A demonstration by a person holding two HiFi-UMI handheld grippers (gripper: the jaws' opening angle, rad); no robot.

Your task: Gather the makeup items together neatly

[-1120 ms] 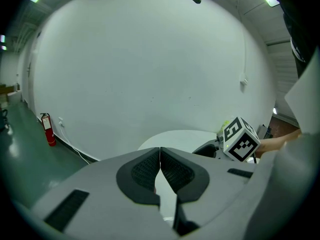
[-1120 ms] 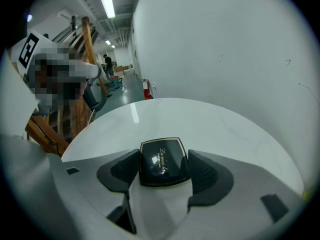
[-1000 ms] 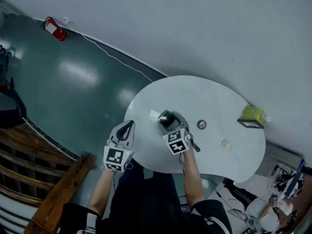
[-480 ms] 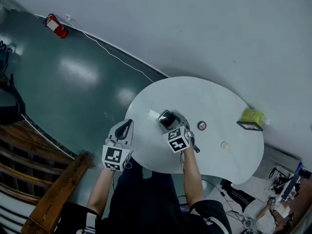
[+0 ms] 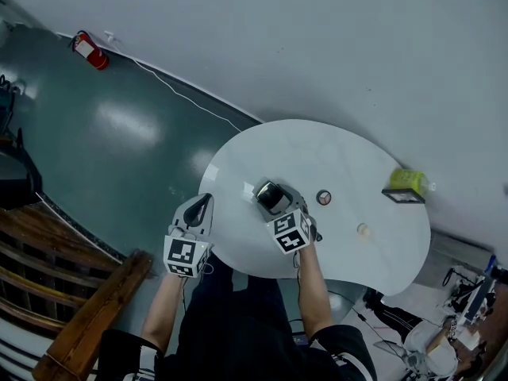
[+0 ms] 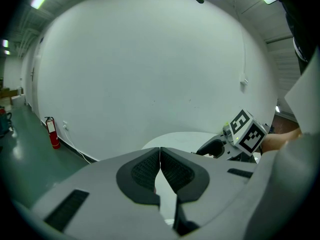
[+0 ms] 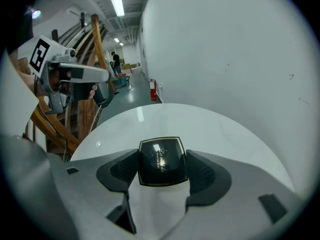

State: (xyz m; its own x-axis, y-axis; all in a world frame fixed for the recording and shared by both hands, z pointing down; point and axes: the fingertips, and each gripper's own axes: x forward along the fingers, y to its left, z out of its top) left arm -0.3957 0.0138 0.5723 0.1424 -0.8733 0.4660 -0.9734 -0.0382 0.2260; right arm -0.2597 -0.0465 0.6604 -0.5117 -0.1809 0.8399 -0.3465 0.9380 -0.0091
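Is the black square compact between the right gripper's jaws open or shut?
Shut: the black square compact shows only its flat, gold-lettered lid, with no raised half.

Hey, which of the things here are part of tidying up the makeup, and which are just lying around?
Job: black compact held in the right gripper; small round case; small pale piece; probably the yellow-green item.
Lying about: fire extinguisher; white floor cable; wooden structure.

White table (image 5: 317, 149) with small disc (image 5: 324, 198), pale knob (image 5: 363, 229), yellow-green object (image 5: 409, 181)
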